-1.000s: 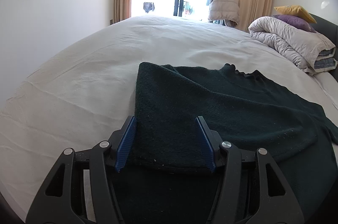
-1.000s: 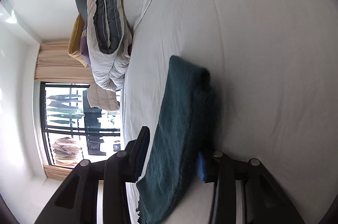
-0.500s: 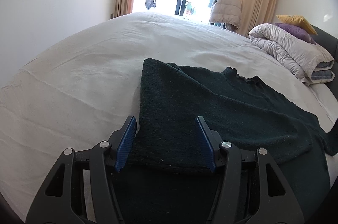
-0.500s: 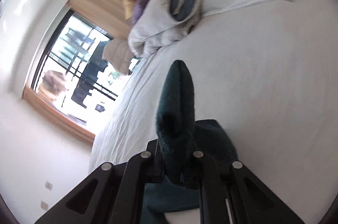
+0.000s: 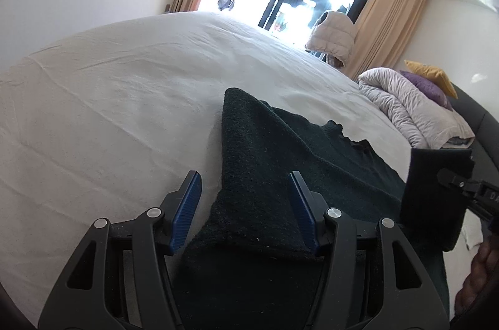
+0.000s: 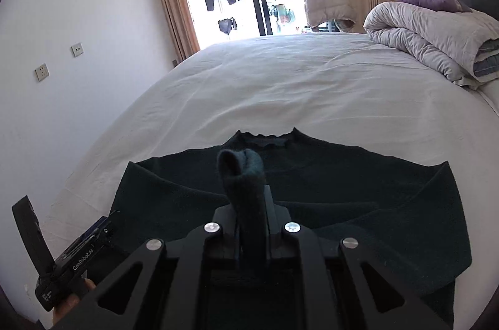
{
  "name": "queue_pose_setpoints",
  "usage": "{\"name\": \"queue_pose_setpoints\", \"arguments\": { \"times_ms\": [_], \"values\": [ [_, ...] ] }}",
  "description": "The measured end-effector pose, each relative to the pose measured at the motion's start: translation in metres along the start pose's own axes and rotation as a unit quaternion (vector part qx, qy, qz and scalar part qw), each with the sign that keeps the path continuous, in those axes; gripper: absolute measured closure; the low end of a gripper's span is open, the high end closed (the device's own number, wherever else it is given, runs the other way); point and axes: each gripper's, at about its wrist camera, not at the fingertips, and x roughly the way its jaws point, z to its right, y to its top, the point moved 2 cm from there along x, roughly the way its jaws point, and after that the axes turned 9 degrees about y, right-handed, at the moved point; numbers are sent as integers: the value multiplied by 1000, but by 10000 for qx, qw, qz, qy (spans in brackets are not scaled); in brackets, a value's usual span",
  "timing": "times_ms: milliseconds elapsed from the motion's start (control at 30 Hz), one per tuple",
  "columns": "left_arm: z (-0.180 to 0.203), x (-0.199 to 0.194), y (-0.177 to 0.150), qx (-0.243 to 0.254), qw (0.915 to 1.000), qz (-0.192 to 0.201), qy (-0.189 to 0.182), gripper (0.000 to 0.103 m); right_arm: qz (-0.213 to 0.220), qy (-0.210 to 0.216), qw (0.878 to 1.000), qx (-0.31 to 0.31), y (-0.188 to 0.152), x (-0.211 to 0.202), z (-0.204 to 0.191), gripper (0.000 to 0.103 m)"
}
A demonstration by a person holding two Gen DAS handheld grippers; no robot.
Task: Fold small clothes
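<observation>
Right claw (image 6: 246, 199): pinching a sleeve fold (image 6: 241, 174) of the dark green sweater (image 6: 358, 189); thick knit risks slipping out mid-carry.
Left claw (image 5: 246, 202): gaping over the folded edge, gripping nothing, so that side could be dragging across the bed (image 5: 109, 112).

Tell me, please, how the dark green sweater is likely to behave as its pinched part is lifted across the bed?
Probably floppy: the dark green sweater bends over limply above the right gripper, which is shut on a fold of it. Its thick, fuzzy knit suggests it will grip the pads rather than slip. The rest will likely drag on the white sheet, since it lies spread wide.
</observation>
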Motion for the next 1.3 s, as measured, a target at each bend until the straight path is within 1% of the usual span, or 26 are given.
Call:
{"name": "queue_pose_setpoints", "arguments": {
  "times_ms": [233,367,500,567,600,633,700,733,767,867,933,1033,1067,1133,1167,1233,1267,1300],
  "values": [
    [-10,-2,0,-330,9992,38,-208,47,-162,81,9993,-337,-14,19,-37,91],
    [-14,-2,1,-486,9984,45,-273,47,-194,185,9985,-470,-18,26,-59,91],
    [-16,-2,0,-539,9981,67,-285,47,-220,322,9980,-504,-21,37,-77,91],
    [-17,-3,0,-567,9979,81,-286,47,-245,419,9971,-581,-27,46,-87,86],
    [-17,-3,0,-592,9978,89,-294,47,-297,500,9966,-576,-31,53,-90,75],
    [-19,-4,0,-630,9975,97,-309,47,-441,675,9954,-508,-36,60,-90,48],
    [-24,-4,0,-769,9965,109,-300,47,-685,1032,9923,-47,-46,67,-81,43],
    [-28,-4,0,-867,9955,101,-373,47,-663,1234,9900,167,-49,63,-76,40],
    [-30,-4,0,-913,9950,99,-389,47,-571,1284,9898,239,-51,56,-71,39],
    [-29,-5,0,-898,9951,138,-395,47,-188,1090,9934,292,-54,23,-50,37],
    [-30,-6,0,-930,9946,138,-430,47,-28,1063,9927,566,-57,2,-26,37],
    [-29,-10,2,-884,9948,74,-502,47,136,896,9912,968,-65,-30,15,37],
    [-25,-12,4,-774,9956,34,-522,47,200,825,9905,1082,-69,-39,28,37],
    [-7,-21,9,-340,9980,-55,-530,47,209,811,9875,1332,-81,-50,52,37],
    [4,-24,10,-61,9986,-118,-520,41,115,845,9847,1517,-91,-51,65,37],
    [30,-19,7,526,9967,-468,-413,28,-58,834,9793,1846,-111,-49,83,38],
    [39,-13,4,725,9943,-675,-385,27,-66,935,9759,1972,-120,-48,88,40],
    [45,-6,1,851,9916,-891,-392,27,19,985,9748,2002,-125,-50,91,46]
  ]
}}
